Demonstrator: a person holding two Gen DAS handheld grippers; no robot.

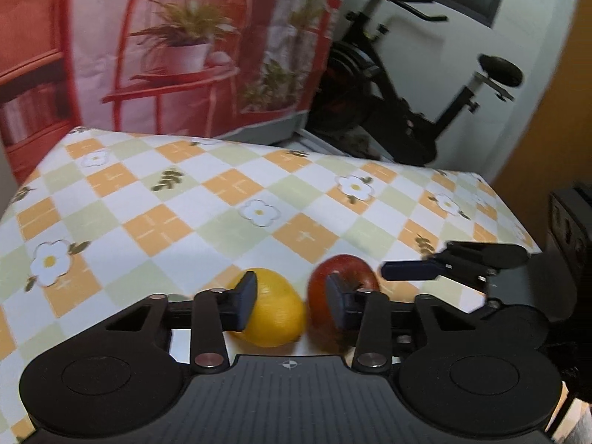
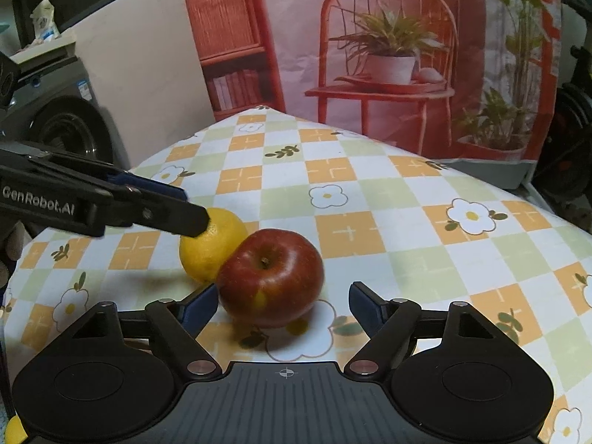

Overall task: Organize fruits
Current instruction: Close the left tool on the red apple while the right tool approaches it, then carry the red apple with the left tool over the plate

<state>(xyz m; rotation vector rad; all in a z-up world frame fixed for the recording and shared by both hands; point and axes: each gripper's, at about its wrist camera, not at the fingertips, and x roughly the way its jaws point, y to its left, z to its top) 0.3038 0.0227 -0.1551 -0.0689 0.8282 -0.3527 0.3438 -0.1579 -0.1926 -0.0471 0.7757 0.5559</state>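
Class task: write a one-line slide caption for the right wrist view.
Right gripper open around a red apple; left gripper on the lemon beside it.

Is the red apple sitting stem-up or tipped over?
Upright, leaning slightly: the round red apple rests on the checked floral tablecloth with its stem dimple facing up, right beside the round yellow citrus fruit.

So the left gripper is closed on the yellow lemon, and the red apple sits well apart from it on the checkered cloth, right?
Not quite. The left gripper is closed on the lemon, but the red apple sits right against it, not well apart, on the checkered cloth. The right wrist view shows them touching.
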